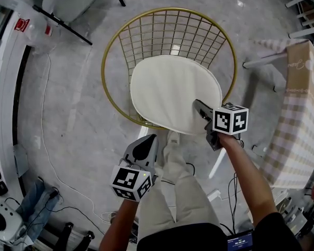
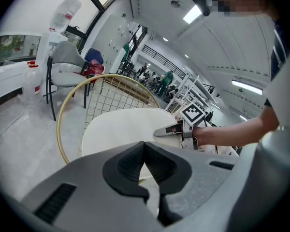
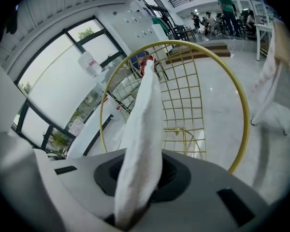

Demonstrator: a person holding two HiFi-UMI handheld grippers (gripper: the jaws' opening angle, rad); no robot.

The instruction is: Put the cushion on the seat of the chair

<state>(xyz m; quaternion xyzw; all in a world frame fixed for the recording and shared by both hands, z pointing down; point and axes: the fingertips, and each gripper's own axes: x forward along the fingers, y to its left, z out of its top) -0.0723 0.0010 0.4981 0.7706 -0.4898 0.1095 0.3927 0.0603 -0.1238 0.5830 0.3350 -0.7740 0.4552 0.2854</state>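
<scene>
Your right hand-held gripper (image 1: 200, 109) is pinched narrow on the near-right edge of the cushion (image 1: 170, 88); in the right gripper view the white pad runs edge-on straight out from between the jaws. The cushion is over the seat of the chair (image 1: 162, 33), inside the gold rim on the far side, but its near edge laps out past the rim toward you. Can't tell if it lies fully on the wire seat or partly hangs from your grip. Your left hand-held gripper (image 1: 143, 148) is closed tight on nothing, near you, just short of the chair's near rim and apart from the cushion. Risks, my read: let go now and the cushion likely ends up off-centre, biased near, so the overhang could tip it over the rim and drop it on the floor (image 1: 68, 114). A one-edge pinch on a soft pad also means it can fold or drag along if you pull back before the jaws are clear of it. Pushing it farther while clamped could snag a jaw in the wire grid or shove the chair, which looks light. The left one gives no support, so nothing stops a slide on the left side. Mind the checked tabletop (image 1: 298, 140) close by your right arm.
</scene>
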